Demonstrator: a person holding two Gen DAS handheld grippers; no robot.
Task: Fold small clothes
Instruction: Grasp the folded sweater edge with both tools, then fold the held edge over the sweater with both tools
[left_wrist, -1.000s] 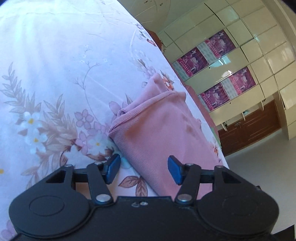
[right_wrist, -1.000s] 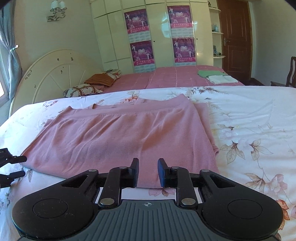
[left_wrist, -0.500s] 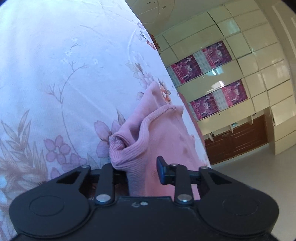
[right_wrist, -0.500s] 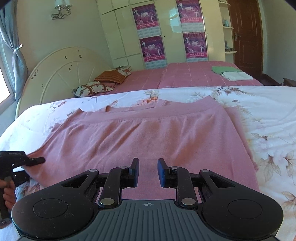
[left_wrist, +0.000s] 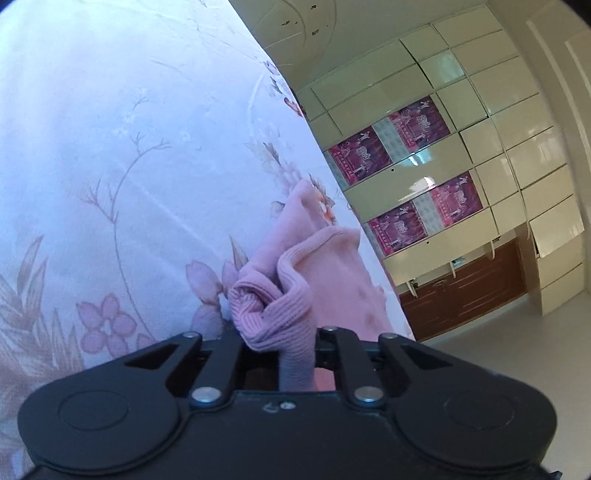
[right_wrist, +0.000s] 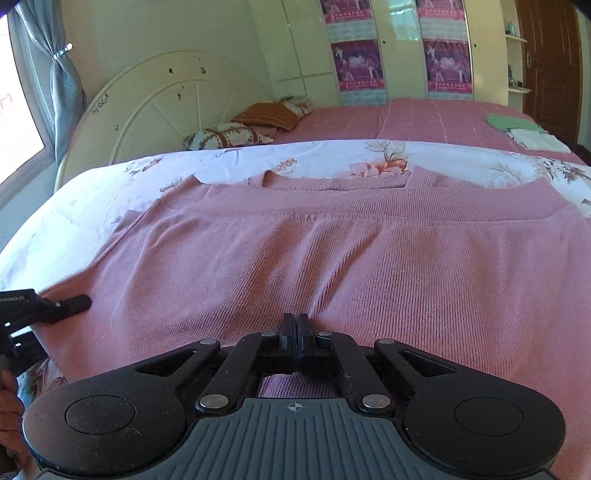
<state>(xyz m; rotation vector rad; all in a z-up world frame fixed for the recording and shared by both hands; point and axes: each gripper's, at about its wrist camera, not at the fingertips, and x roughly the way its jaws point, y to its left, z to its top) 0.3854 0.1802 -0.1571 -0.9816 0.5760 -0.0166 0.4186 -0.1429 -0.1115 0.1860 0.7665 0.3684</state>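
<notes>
A pink ribbed knit garment (right_wrist: 351, 258) lies spread on the floral bedsheet (right_wrist: 332, 158). My right gripper (right_wrist: 295, 328) is shut on the near edge of the garment at its middle, and the cloth puckers toward the jaws. My left gripper (left_wrist: 277, 343) is shut on a bunched corner of the same garment (left_wrist: 291, 295); its fingertips are hidden by the cloth. The left gripper also shows in the right wrist view (right_wrist: 55, 304) at the garment's left corner.
The floral bedsheet (left_wrist: 110, 166) runs far to the left of the garment. A second bed with a pink cover (right_wrist: 424, 118), pillows (right_wrist: 229, 134) and folded cloths (right_wrist: 524, 133) stands behind. A white headboard (right_wrist: 166, 103) and wardrobe (right_wrist: 399, 48) lie beyond.
Both grippers have moved forward onto the garment and closed on it. The left one bunched up the corner; the right one went from slightly open to shut on the near edge.
</notes>
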